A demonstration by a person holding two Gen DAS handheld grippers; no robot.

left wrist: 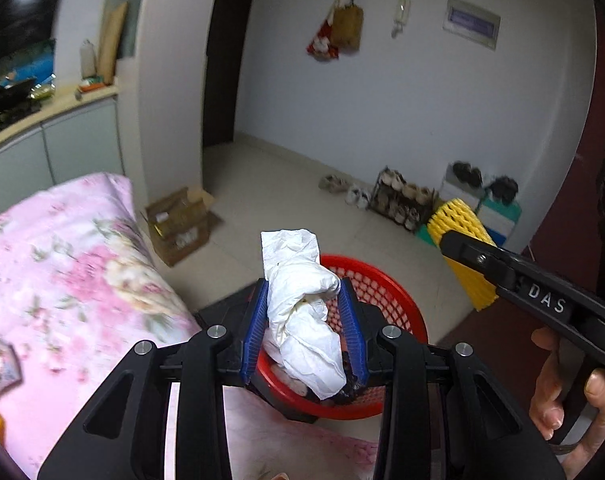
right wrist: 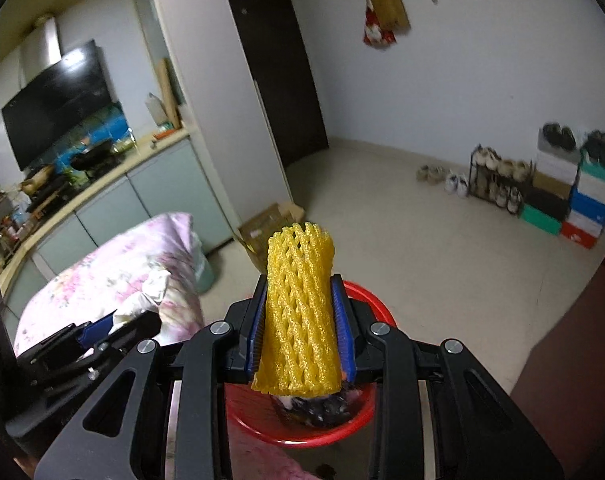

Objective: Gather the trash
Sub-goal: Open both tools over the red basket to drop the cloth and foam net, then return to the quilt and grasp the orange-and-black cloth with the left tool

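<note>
Above the round red plastic basket, with its lattice wall, the left tool is clamped on a crumpled white tissue, soft and wrinkled, between ribbed blue pads. Just to its right, the right tool is clamped on a yellow foam net sleeve, tube-shaped with diamond holes. Its black body carries the white letters "DAS". To the left lies a pink flowered quilt.

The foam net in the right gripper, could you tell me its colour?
Yellow: the foam net shows best in the right wrist view.
</note>
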